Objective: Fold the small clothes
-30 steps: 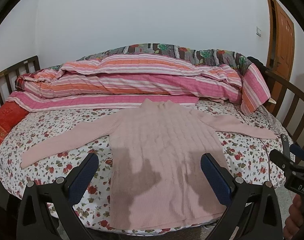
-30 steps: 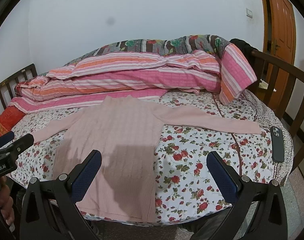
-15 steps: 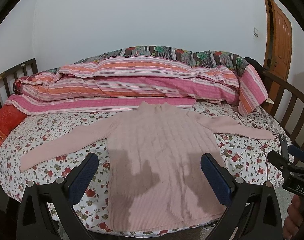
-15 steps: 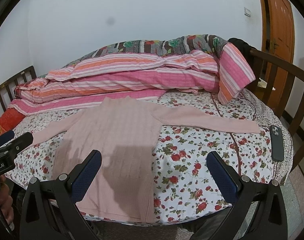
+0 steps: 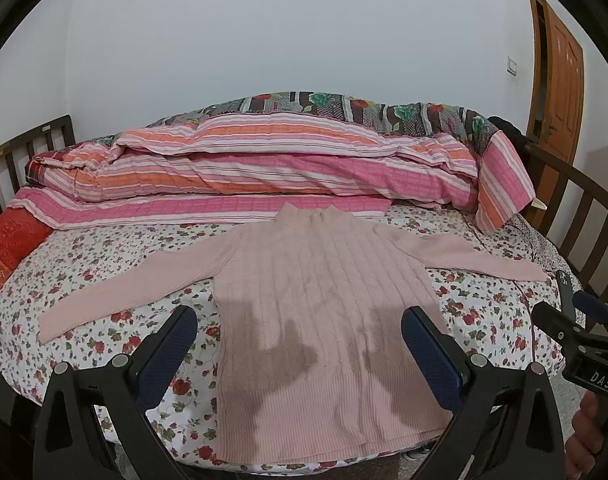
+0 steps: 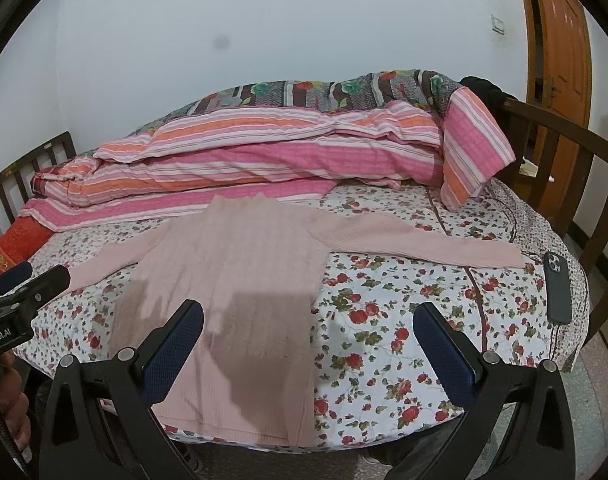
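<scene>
A pink ribbed sweater [image 5: 320, 296] lies flat on the flowered bed sheet [image 5: 103, 248], collar toward the far side, both sleeves spread out sideways. Its hem reaches the near edge of the bed. My left gripper [image 5: 297, 328] hovers open above the lower body of the sweater, nothing between its blue pads. In the right wrist view the same sweater [image 6: 239, 272] sits left of centre, its right sleeve [image 6: 424, 240] stretched toward the phone. My right gripper [image 6: 308, 324] is open over the sweater's right edge and holds nothing.
A rolled striped pink quilt [image 5: 287, 168] fills the far side of the bed. A dark phone [image 6: 558, 288] lies near the right edge. A red cushion [image 5: 11, 244] sits at the left. Wooden bed rails [image 6: 576, 168] stand at both ends, and an orange door [image 6: 560, 32] at the right.
Both grippers have drawn back and risen slightly, so the sweater sits a little lower and farther in view. Both stay open; the sweater has not moved.
</scene>
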A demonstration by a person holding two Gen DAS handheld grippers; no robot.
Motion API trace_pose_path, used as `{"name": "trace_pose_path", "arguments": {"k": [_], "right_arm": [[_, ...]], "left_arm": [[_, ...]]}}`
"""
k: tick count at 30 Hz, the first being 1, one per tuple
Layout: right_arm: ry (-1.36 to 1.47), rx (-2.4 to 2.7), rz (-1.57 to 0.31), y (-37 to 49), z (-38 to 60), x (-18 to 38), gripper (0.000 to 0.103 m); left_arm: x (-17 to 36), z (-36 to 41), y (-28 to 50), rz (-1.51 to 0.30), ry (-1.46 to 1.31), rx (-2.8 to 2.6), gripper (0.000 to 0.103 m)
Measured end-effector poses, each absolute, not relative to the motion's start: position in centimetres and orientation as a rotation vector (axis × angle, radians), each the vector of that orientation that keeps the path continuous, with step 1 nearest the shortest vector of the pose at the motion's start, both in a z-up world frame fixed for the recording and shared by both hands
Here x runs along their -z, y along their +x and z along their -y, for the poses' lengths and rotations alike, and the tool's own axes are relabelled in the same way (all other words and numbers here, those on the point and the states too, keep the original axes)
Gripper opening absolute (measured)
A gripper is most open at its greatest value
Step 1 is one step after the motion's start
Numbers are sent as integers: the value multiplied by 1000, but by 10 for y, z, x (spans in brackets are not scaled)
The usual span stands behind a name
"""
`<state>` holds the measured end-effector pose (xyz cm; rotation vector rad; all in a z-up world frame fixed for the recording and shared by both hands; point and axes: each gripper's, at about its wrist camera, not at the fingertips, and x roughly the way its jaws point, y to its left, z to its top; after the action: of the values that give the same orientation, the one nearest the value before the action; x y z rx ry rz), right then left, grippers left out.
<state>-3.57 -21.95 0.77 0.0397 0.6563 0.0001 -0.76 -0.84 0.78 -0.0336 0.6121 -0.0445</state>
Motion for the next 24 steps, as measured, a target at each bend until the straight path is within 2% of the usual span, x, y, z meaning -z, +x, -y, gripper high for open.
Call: {"name": "trace_pose_path", "arguments": {"k": [12, 24], "right_arm": [[36, -5, -654, -35, 219, -8, 103], [-3, -10, -667, -17, 208, 9, 103]], "left_arm": [[-8, 8, -4, -617, -43, 46, 102], [22, -16, 18, -640, -126, 80, 102]]}}
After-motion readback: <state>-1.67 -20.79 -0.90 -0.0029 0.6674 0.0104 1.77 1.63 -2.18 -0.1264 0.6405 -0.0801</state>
